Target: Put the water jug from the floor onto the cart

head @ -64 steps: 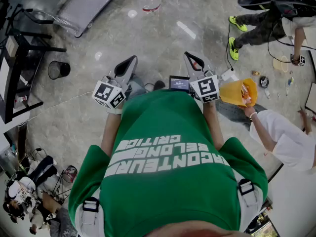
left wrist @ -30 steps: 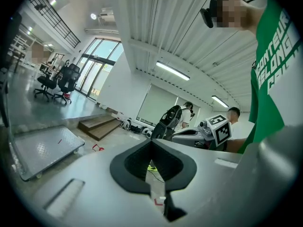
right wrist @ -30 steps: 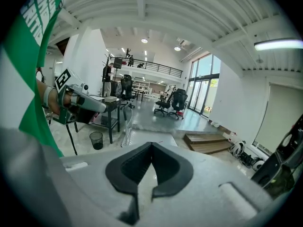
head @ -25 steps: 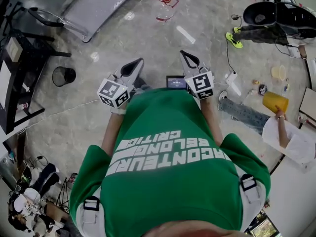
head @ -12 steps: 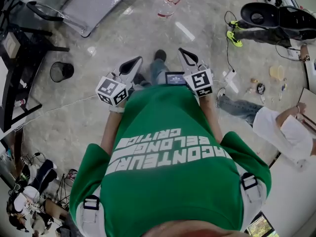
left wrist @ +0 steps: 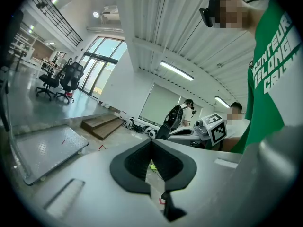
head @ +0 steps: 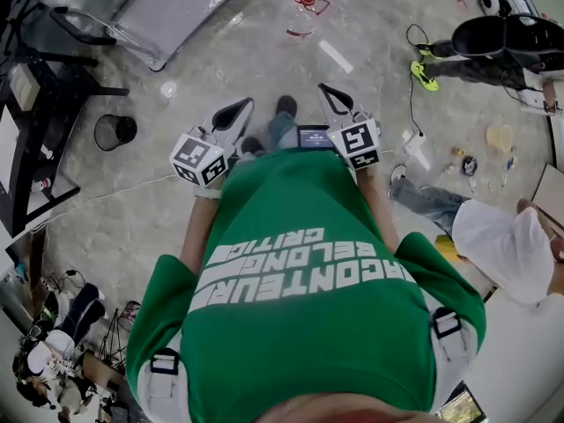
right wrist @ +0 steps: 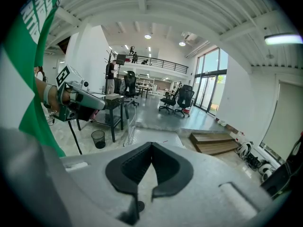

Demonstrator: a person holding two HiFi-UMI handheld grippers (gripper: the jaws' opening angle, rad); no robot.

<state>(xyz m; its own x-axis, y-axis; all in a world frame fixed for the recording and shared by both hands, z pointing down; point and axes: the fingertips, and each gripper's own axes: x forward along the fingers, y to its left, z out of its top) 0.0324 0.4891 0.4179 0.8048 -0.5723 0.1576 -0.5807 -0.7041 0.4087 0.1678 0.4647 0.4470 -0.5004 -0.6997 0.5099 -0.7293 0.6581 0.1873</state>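
Two tools we hold, left tool (head: 240, 106) and right tool (head: 326, 92), are squeezed together, empty. The water jug (head: 302, 11) sits far off, right of the cart (head: 176, 7).

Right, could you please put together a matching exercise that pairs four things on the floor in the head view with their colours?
Things:
1. water jug
2. cart
3. waste bin
4. shoe

Colours:
A. black
B. neon yellow
C. clear, with a red cap
D. grey

Pairs: 1-C, 2-D, 3-A, 4-B
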